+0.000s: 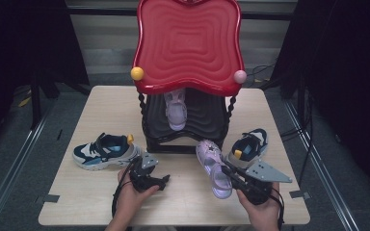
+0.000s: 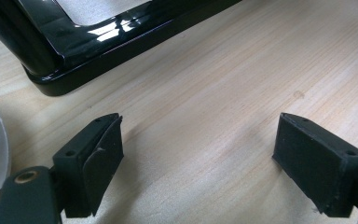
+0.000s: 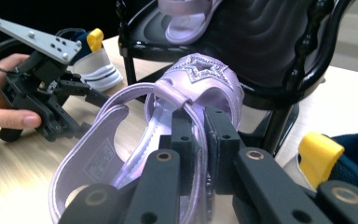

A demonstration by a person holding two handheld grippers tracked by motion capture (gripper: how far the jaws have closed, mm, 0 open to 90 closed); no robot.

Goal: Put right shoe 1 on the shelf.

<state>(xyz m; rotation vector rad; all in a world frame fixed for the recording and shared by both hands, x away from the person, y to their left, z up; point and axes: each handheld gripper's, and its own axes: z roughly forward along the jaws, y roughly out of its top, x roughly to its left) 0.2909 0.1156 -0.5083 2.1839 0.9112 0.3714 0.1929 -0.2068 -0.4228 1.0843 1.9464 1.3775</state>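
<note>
Right gripper [image 3: 199, 135] clamped, fingers [image 3: 182, 133] together on the side strap of the lilac sandal [image 1: 215, 166]. Sandal at the front right of the worktop [image 1: 96, 202], just before the black rack [image 1: 188, 130], heel toward the person, seemingly raised a little off the wood. Matching sandal [image 1: 176, 109] already on the rack's lower shelf, under the red top tray [image 1: 188, 43].

Left gripper [image 1: 148, 179] near the rack's foot, fingers [image 2: 95, 158] wide apart, nothing between them, bare wood beneath. Blue sneaker [image 1: 103, 150] to its left, second blue sneaker [image 1: 249, 144] just beside the held sandal.

Likely step: carry the sandal to the shelf beside its mate. To do it well:
- Keep the grip firm; a thin strap may let the shoe swing or droop at the toe.
- Lift clear of the neighbouring sneaker before moving toward the rack.
- Enter low under the red tray, between the twisted posts [image 1: 230, 118].
- Set the sole flat, toe inward, next to the mate, not on top of it.
- Release only once the sole rests fully on the shelf.
</note>
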